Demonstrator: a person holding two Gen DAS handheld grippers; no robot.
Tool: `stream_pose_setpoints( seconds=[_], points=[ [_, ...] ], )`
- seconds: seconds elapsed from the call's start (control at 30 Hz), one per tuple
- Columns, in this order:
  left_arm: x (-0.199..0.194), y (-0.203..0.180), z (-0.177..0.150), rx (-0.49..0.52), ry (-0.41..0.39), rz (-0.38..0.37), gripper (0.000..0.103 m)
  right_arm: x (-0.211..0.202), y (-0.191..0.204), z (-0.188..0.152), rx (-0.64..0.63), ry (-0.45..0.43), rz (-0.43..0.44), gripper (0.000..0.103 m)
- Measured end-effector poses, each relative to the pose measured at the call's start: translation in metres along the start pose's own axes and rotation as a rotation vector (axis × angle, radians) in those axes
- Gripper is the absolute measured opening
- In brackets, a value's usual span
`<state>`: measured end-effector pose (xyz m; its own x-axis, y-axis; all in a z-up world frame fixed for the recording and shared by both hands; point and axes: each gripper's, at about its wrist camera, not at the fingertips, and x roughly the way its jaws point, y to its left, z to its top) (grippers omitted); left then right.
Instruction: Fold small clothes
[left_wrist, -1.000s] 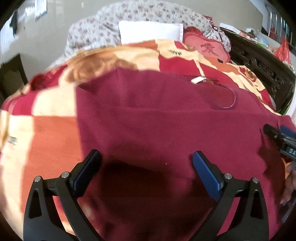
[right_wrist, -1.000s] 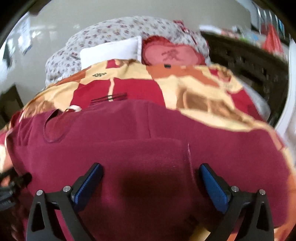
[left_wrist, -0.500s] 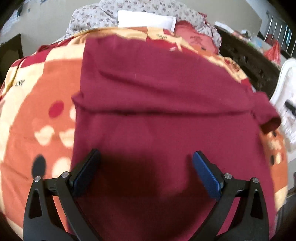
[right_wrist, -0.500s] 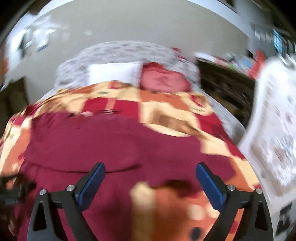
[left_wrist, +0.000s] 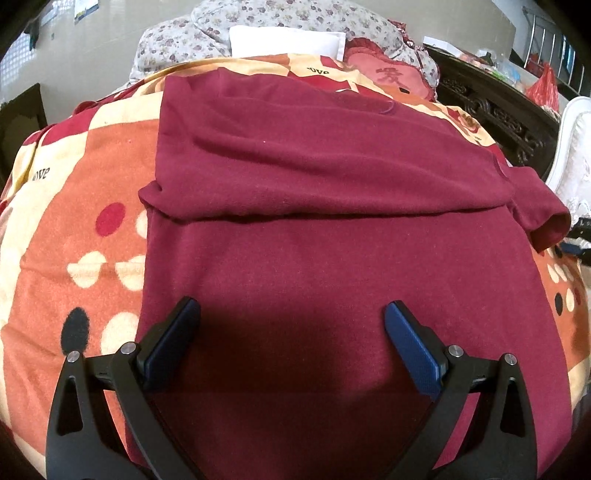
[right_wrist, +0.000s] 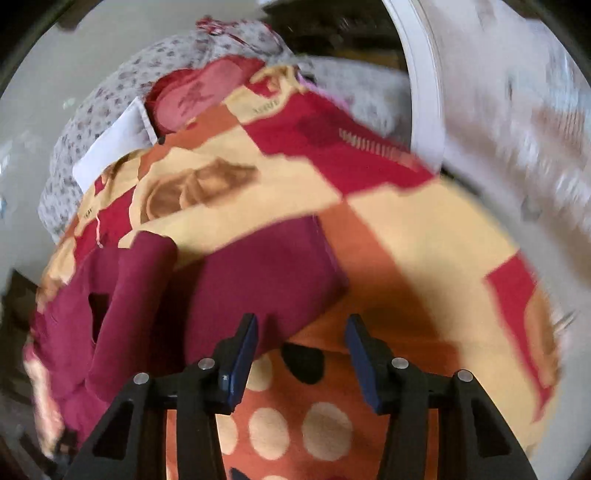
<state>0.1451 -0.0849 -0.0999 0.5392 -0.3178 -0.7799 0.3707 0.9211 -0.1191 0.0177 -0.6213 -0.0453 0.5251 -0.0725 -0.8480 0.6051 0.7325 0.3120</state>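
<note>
Here the maroon shirt (left_wrist: 332, 240) lies flat on your patterned blanket (left_wrist: 74, 229), its top part folded down over the body (one sleeve (left_wrist: 539, 218) sticks out at the right). Your left gripper (left_wrist: 291, 328) hovers over it, jaws wide apart and empty. Your right gripper (right_wrist: 301, 345) has just been closing, nothing between its jaws, above the shirt's edge.

Your left wrist view looks steeply down, close over the maroon knit T-shirt (left_wrist: 332, 258) on the orange-and-red patterned fleece blanket (left_wrist: 74, 240). Your right wrist view, rolled and blurred, looks down near the shirt's right edge (right_wrist: 258, 277). Both share shirt, blanket (right_wrist: 424, 240), far pillows.
</note>
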Motion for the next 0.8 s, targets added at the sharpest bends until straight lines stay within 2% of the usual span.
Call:
stream_pose_setpoints(
  seconds=[0.13, 0.2, 0.27, 0.33, 0.43, 0.53, 0.63, 0.8],
  points=[
    [-0.001, 0.000, -0.001, 0.001, 0.000, 0.002, 0.101, 0.010, -0.011, -0.001, 0.070, -0.037, 0.055, 0.048],
    [-0.001, 0.001, -0.001, 0.000, 0.000, 0.001, 0.101, 0.014, -0.012, 0.004, 0.091, -0.045, 0.073, 0.043],
    [-0.002, 0.001, -0.001, -0.001, 0.000, -0.001, 0.101, 0.017, -0.007, 0.009, 0.095, -0.040, 0.045, 0.008],
    [-0.002, 0.001, -0.001, -0.003, -0.001, -0.003, 0.101, 0.006, 0.001, 0.011, 0.060, -0.069, 0.052, 0.006],
    [-0.002, 0.002, -0.002, -0.008, -0.003, -0.010, 0.101, -0.033, 0.021, 0.018, -0.021, -0.172, 0.046, 0.006],
    [-0.002, 0.002, -0.002, -0.011, -0.004, -0.015, 0.101, -0.104, 0.041, 0.038, -0.072, -0.330, 0.018, 0.006],
    [-0.003, 0.004, -0.001, -0.016, -0.006, -0.021, 0.101, -0.166, 0.058, 0.058, -0.121, -0.446, -0.017, 0.006],
    [-0.004, 0.004, -0.002, -0.020, -0.008, -0.027, 0.101, -0.214, 0.099, 0.069, -0.212, -0.510, 0.005, 0.006]
  ],
)
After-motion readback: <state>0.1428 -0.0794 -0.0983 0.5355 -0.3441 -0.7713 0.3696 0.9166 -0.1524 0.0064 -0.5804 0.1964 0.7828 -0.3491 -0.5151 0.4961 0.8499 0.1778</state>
